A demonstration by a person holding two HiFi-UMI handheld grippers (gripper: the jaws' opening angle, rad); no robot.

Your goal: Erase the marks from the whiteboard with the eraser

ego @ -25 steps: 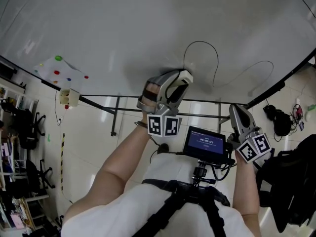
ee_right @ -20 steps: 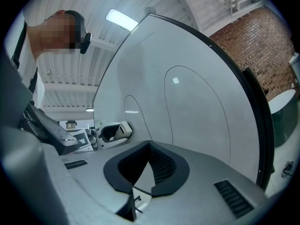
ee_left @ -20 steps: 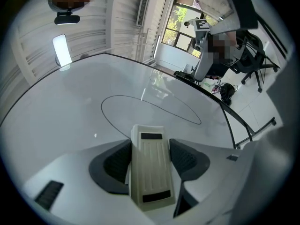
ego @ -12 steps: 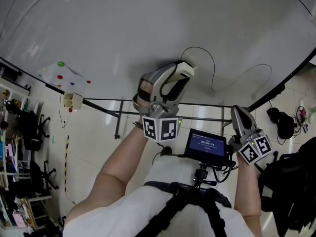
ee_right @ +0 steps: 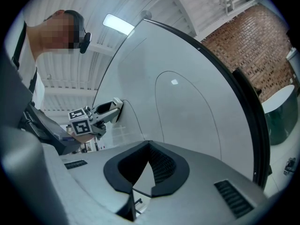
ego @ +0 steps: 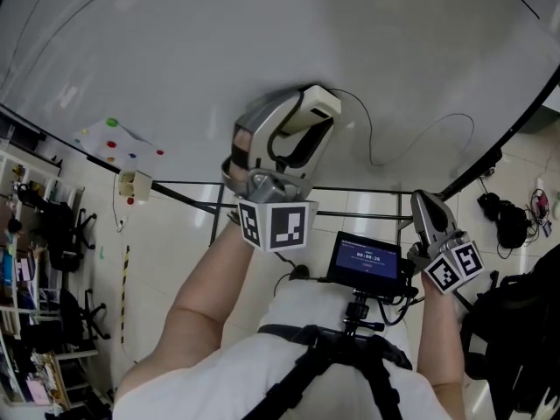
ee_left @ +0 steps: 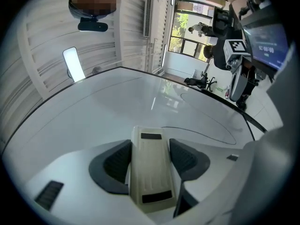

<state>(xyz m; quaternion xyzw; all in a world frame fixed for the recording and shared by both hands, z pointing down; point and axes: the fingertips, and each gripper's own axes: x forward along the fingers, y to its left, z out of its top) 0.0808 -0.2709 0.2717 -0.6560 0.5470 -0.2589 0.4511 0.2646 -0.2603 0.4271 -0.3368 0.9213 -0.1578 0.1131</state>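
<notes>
My left gripper (ego: 306, 116) is shut on a cream eraser (ego: 317, 103), which it holds flat against the whiteboard (ego: 175, 42). A thin black curved mark (ego: 371, 151) starts at the eraser and runs right and down across the board. Whatever lies under the eraser is hidden. In the left gripper view the eraser (ee_left: 150, 172) sits between both dark pads (ee_left: 117, 161), with the mark (ee_left: 206, 135) beyond it. My right gripper (ego: 426, 210) hangs low at the right, off the board, jaws together and holding nothing. In the right gripper view it (ee_right: 149, 146) faces the board, where a long curve (ee_right: 197, 97) shows.
A sheet with coloured magnets (ego: 118, 138) and a small box (ego: 136, 185) sit at the board's lower left. Black stand bars (ego: 350, 186) run under the board. A small screen (ego: 367, 256) is mounted on the chest rig. A black bag (ego: 516, 339) lies at the right, and chairs (ego: 52, 226) stand at the left.
My left gripper has carried the eraser up the board to the top of the looped mark, whose left side no longer shows. The right gripper has barely shifted.
</notes>
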